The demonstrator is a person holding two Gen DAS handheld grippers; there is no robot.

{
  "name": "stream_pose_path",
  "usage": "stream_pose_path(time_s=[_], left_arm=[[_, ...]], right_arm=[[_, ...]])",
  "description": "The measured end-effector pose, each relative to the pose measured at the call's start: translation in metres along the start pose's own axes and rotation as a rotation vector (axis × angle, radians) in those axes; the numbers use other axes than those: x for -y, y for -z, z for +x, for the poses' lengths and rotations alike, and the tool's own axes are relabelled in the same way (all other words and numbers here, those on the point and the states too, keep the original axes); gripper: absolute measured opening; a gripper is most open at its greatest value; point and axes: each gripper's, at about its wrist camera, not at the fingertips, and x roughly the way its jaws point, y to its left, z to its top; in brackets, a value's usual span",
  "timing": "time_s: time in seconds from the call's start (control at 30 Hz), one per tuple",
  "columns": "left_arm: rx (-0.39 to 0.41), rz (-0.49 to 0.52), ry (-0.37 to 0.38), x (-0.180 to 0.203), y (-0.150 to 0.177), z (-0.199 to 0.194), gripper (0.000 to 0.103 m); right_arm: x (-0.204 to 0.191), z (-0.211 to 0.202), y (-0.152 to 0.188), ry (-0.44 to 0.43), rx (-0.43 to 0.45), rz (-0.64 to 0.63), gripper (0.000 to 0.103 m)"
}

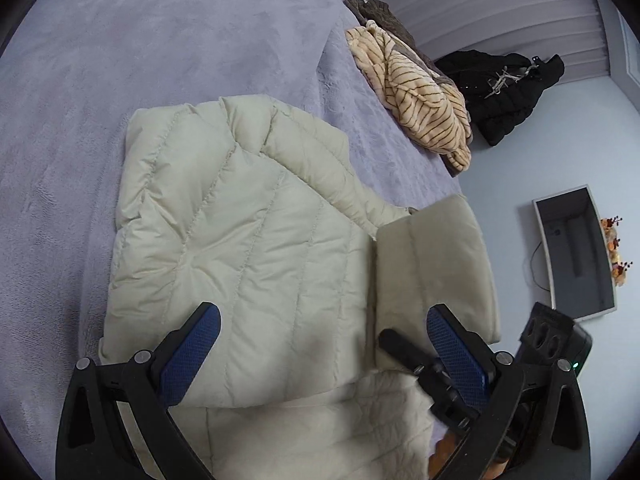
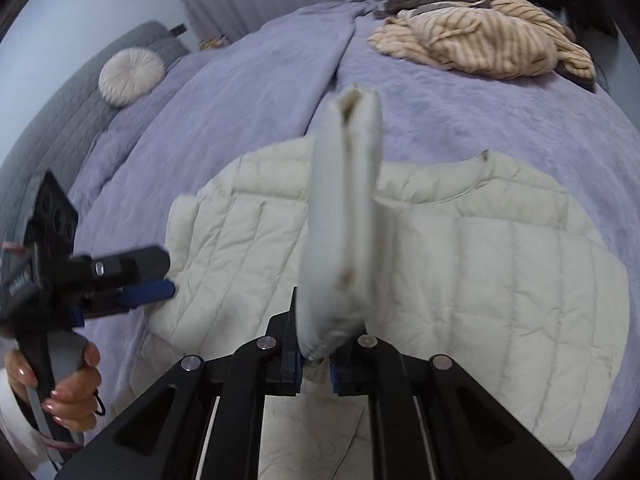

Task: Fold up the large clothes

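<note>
Cream puffer jacket [image 2: 460,248]: flat on purple bedspread [image 2: 260,92], beneath both jaws.
Right gripper [image 2: 316,364]: clenched on sleeve cuff [image 2: 344,216], raised.
Left gripper [image 1: 320,344]: released, empty, over jacket.
Advice: carry cuff across chest; release only once flat.

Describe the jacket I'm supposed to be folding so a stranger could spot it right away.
Find the bed with the lilac bedspread. Nearest the grippers lies the cream quilted puffer jacket, spread flat. Unlike the crumpled tan striped garment at the far edge, it is plain and pale, and the right gripper pinches its cuff.
</note>
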Motion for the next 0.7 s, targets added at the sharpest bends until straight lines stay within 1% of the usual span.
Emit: stream_pose_path(time_s=[0.03,0.07,0.1,0.2,0.27,0.33,0.37,0.43,0.5,0.53,0.57,0.6,0.63,0.67,0.7], left_arm=[[-0.005,-0.007,0.019,0.0,0.0,0.001,0.103],[-0.01,-0.011,0.03,0.001,-0.001,0.003,0.103],[-0.013,-0.01,0.036,0.002,-0.001,0.005,0.103],[-0.028,-0.004,0.036,0.008,-0.003,0.013,0.103],[-0.04,-0.001,0.044,0.014,-0.004,0.019,0.103],[-0.035,0.02,0.062,0.022,-0.006,0.019,0.103],[-0.034,0.036,0.056,0.026,-0.008,0.02,0.103],[-0.047,0.054,0.011,0.031,-0.011,0.027,0.103],[-0.061,0.059,-0.04,0.032,-0.015,0.036,0.103],[-0.063,0.065,-0.063,0.032,-0.016,0.04,0.094],[-0.072,0.073,-0.071,0.034,-0.017,0.044,0.073],[-0.091,0.076,-0.076,0.034,-0.018,0.049,0.06],[-0.113,0.075,-0.084,0.034,-0.017,0.054,0.038],[-0.127,0.081,-0.094,0.033,-0.015,0.057,0.022],[-0.136,0.092,-0.097,0.033,-0.012,0.057,0.017]], right_arm=[[-0.005,0.005,0.004,-0.013,-0.024,-0.013,0.039],[-0.008,0.009,0.007,-0.024,-0.048,-0.02,0.072],[-0.01,0.011,0.011,-0.035,-0.057,-0.023,0.08],[-0.007,0.007,0.018,-0.071,-0.074,-0.006,0.08],[0.005,-0.002,0.021,-0.089,-0.076,0.047,0.08],[0.022,-0.014,0.028,-0.099,-0.08,0.095,0.08],[0.03,-0.02,0.032,-0.098,-0.084,0.115,0.08],[0.05,-0.033,0.044,-0.103,-0.089,0.17,0.08],[0.073,-0.045,0.058,-0.117,-0.095,0.259,0.08],[0.087,-0.049,0.067,-0.128,-0.097,0.319,0.08],[0.101,-0.052,0.075,-0.144,-0.098,0.386,0.08],[0.115,-0.055,0.084,-0.159,-0.095,0.456,0.08],[0.128,-0.056,0.093,-0.171,-0.088,0.52,0.08],[0.14,-0.056,0.099,-0.178,-0.079,0.578,0.08],[0.15,-0.057,0.106,-0.186,-0.065,0.631,0.08]])
